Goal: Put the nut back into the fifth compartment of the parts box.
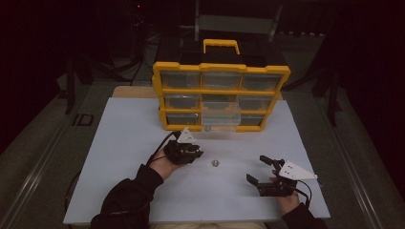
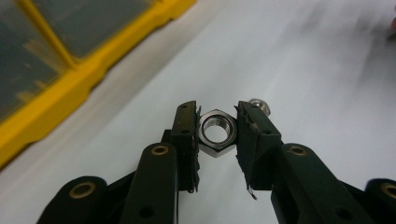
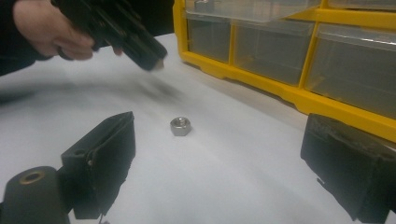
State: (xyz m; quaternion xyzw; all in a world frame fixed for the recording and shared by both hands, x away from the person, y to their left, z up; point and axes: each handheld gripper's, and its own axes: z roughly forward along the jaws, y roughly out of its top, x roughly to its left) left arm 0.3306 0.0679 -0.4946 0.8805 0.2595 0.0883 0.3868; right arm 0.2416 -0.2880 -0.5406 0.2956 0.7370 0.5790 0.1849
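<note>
- Right gripper (image 1: 262, 174), near right of the table (image 1: 124, 143): jaws spread wide with nothing between them, resting low over the white surface and pointed toward the cabinet.
- Left gripper (image 1: 191, 152), near centre-left: pads pinching a hex nut (image 2: 216, 132) by two opposite flats, threaded bore facing the left gripper view's camera. The nut sits near the pad tips, clear of the table.
- Second hex nut (image 1: 215, 163): lying flat on the table between the two grippers, apart from both; seen in the right gripper view at (image 3: 180, 126), just beyond its jaws.
- Yellow drawer cabinet (image 1: 220, 68): standing upright at the far centre of the table, three rows of clear drawers, yellow carry handle on top. One clear drawer (image 1: 219, 114) in the middle column is pulled out toward the near side; its contents cannot be made out.
- Handling note (judgement): the step in hand looks like carrying the held nut to the pulled-out drawer. Keep the squeeze steady, since the hold is shallow and on smooth metal flats; bring the jaws fully over the drawer mouth before easing them apart, and release low so the nut does not bounce out.
- Markings: no brand, label or writing can be read on the cabinet, nuts or grippers.
</note>
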